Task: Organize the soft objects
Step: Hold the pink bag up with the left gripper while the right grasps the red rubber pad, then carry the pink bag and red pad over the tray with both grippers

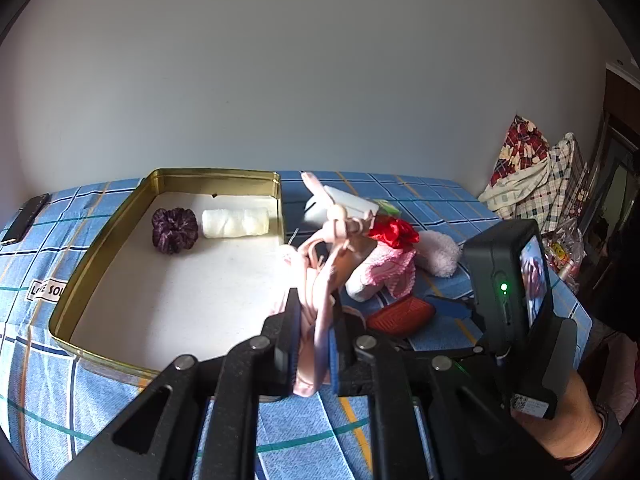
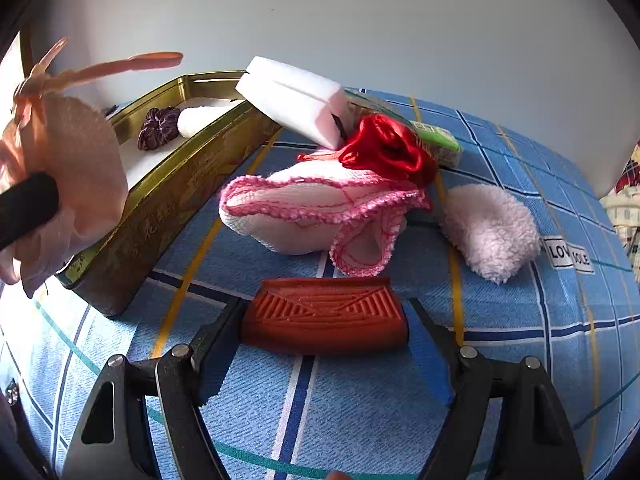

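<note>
Pink mesh pouch (image 1: 316, 304) pinched in the left claw (image 1: 314, 320), beside the gold tin (image 1: 100, 248).
Right claw (image 2: 324, 316) stands spread around the orange ribbed pad (image 2: 324, 312) on blue checked cloth (image 2: 360, 400).

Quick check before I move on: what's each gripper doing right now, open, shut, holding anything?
Left gripper: shut on the pink organza pouch, held up beside the tin.
Right gripper: open, jaws either side of the red ridged pad, not clearly pressing it.
</note>
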`<action>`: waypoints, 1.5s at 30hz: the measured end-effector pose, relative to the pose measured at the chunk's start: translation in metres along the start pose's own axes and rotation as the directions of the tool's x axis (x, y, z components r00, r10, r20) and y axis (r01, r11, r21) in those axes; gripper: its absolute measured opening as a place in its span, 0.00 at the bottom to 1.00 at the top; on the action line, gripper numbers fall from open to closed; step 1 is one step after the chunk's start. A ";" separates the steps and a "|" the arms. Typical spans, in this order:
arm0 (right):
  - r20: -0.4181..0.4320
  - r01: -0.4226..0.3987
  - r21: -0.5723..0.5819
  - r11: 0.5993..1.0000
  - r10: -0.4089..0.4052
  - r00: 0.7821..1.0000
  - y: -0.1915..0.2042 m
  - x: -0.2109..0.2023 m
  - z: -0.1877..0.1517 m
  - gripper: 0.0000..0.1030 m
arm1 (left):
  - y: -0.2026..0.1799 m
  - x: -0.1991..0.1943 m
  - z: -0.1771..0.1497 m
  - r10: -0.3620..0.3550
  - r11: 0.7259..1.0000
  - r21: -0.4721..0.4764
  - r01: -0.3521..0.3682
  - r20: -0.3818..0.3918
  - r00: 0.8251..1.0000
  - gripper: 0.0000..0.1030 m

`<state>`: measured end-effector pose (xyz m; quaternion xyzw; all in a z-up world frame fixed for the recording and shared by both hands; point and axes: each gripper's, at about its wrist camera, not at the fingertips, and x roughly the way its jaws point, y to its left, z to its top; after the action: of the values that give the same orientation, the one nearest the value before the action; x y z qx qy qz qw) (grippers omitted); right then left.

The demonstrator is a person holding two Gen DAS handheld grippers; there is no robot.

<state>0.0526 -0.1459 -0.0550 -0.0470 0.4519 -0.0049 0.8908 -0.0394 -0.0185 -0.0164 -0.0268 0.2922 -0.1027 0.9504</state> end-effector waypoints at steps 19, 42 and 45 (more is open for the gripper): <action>0.250 -0.003 0.020 1.000 -0.002 0.968 -0.001 -0.053 -0.010 0.77 | 0.002 -0.003 0.005 0.018 1.000 0.004 -0.018 0.005 1.000 0.09; 0.470 0.011 0.072 0.997 -0.044 0.882 0.010 -0.076 -0.002 0.77 | 0.035 0.002 0.027 0.119 0.993 -0.027 -0.119 0.019 0.993 0.09; 0.483 0.013 0.069 0.998 -0.044 0.875 0.014 -0.076 -0.001 0.77 | 0.038 0.001 0.028 0.121 0.992 -0.026 -0.120 0.023 0.992 0.09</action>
<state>0.0065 -0.1284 0.0051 -0.0251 0.2137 -0.0205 0.9764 -0.0160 0.0187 0.0024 -0.0218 0.2829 -0.0413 0.9580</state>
